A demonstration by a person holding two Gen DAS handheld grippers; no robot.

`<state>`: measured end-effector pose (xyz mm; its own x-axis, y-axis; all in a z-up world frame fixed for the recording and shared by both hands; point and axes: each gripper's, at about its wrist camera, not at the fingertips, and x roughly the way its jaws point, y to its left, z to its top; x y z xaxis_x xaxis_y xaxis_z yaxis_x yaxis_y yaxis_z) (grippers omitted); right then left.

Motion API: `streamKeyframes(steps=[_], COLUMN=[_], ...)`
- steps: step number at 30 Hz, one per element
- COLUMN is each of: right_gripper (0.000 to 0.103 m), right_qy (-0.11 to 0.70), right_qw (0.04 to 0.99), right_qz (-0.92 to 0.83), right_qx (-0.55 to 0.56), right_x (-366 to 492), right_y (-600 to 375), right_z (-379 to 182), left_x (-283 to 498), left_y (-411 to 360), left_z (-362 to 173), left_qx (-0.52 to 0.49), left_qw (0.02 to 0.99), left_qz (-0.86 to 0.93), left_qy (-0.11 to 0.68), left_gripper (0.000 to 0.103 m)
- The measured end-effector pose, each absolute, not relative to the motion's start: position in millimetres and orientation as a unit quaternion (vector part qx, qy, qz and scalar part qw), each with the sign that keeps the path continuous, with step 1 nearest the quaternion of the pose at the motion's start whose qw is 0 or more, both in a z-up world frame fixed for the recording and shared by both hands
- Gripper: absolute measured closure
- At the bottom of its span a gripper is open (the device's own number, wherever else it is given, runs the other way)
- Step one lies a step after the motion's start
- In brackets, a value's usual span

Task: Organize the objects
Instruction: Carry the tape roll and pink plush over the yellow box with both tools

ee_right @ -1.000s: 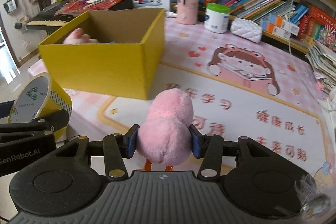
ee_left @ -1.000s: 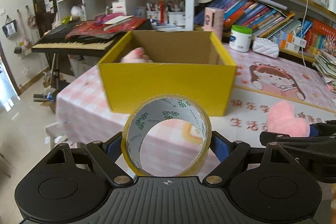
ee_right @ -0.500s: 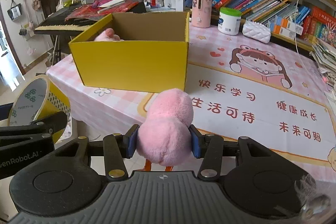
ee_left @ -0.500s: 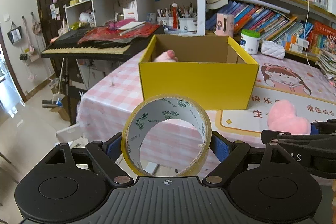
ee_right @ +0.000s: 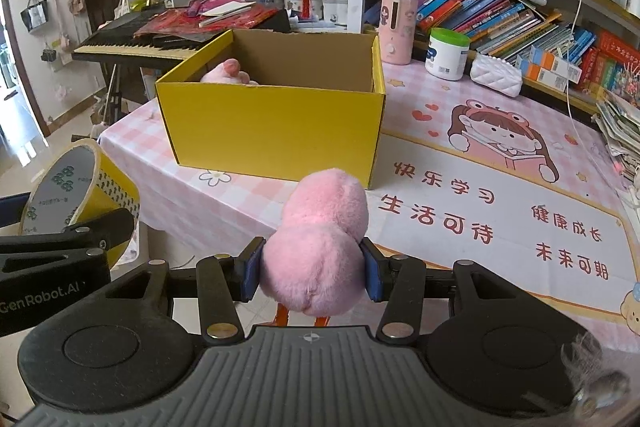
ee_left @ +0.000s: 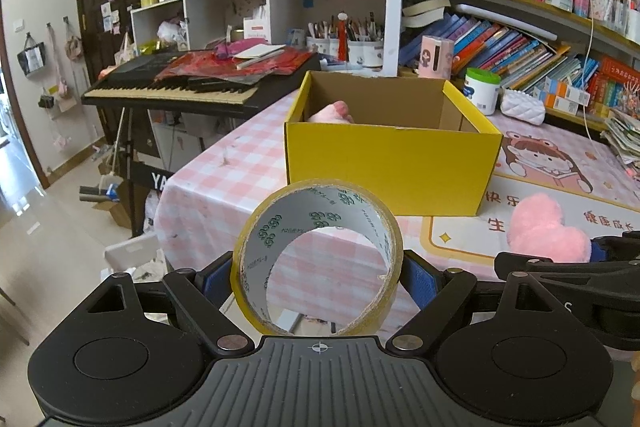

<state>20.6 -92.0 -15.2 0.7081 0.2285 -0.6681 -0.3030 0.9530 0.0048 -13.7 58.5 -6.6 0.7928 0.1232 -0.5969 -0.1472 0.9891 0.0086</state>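
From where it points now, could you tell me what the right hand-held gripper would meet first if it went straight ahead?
Probably the tablecloth near the table's edge, just in front of the yellow box. The right hand-held gripper, shut on the pink plush, angles downward; depth is hard to judge, so it might reach the box's front wall.

The table mat [ee_right: 460, 187] reads "快乐学习", "生活可待", "健康成长", "未来可期"; the left gripper's arm [ee_right: 44, 279] reads "GenRobot.AI".

Two hand-held grippers are counted, the left hand-held gripper [ee_left: 318, 277] and the right hand-held gripper [ee_right: 312, 269]. One roll of tape [ee_left: 318, 255] is seen, one pink plush heart [ee_right: 320, 243], one yellow cardboard box [ee_right: 276, 123], one pink plush toy [ee_right: 230, 73] inside it, one white jar [ee_right: 447, 55] on the desk [ee_right: 460, 155].
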Motion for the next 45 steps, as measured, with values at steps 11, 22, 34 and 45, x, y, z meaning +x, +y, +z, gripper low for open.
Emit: streamKeyframes(steps=[11,22,34,45], right_gripper=[0.057,0.057,0.057,0.057], right_qy=[0.342,0.258,0.254,0.290], right_qw=[0.925,0.950,0.942,0.917], right_qz=[0.153,0.169,0.203,0.246], right_qx=[-0.054,-0.054,-0.078,-0.124], right_x=[45.8,119.5,216.5,263.6], right_y=[-81.8,-82.1,-81.8,-77.9], right_z=[-9.5,29.3,28.6,-1.8], left_x=[6.6,69.3,143.3,199.3], left_y=[66.7,62.3,45.2,32.1], left_z=[-0.7,28.5,28.6,4.8], left_qx=[-0.020,-0.006,0.003,0.034], left_qw=[0.950,0.966,0.963,0.947], left_qz=[0.087,0.105,0.137,0.156], left_qy=[0.299,0.238,0.234,0.277], left_gripper=[0.016,0.016,0.016,0.016])
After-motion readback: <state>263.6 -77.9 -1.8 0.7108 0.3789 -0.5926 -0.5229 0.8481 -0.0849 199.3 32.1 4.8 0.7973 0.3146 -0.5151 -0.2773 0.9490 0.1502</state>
